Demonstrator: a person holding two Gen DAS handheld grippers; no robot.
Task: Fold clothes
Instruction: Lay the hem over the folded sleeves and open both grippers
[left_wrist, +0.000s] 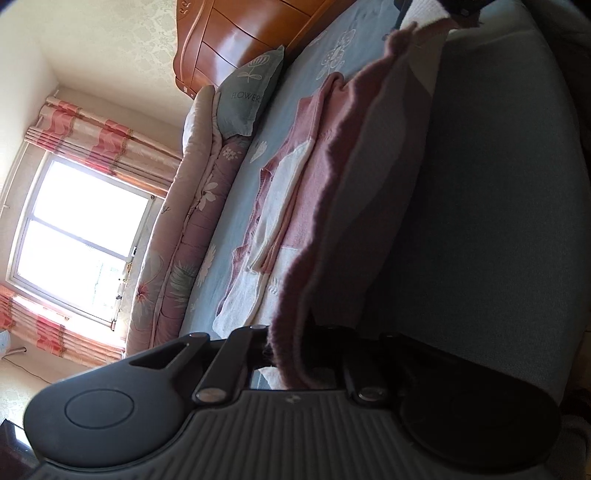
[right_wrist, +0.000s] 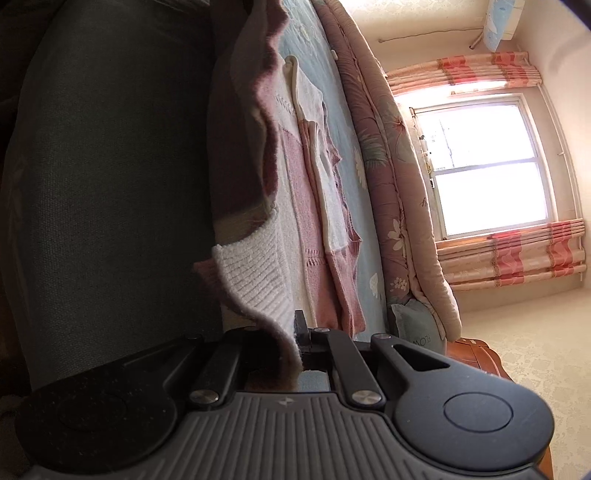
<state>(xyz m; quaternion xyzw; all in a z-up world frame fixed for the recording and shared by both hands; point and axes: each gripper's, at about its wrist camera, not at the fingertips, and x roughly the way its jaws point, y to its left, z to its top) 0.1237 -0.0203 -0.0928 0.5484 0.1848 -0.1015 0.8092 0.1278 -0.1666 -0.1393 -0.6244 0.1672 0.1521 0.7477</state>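
Both grippers, left & right, have fingers pinched on the sweater hem, lifted off the bed; soft, stretchy, light knit, so grip at edges/corners w/ even tension.

Light: daylight from the window, overexposed to white (no detail outside).
Shadow: dark grey cloth in foreground is dim.
Edges: strong fisheye bending, dark corners.

Bright window, pink curtains, wooden headboard, pale walls
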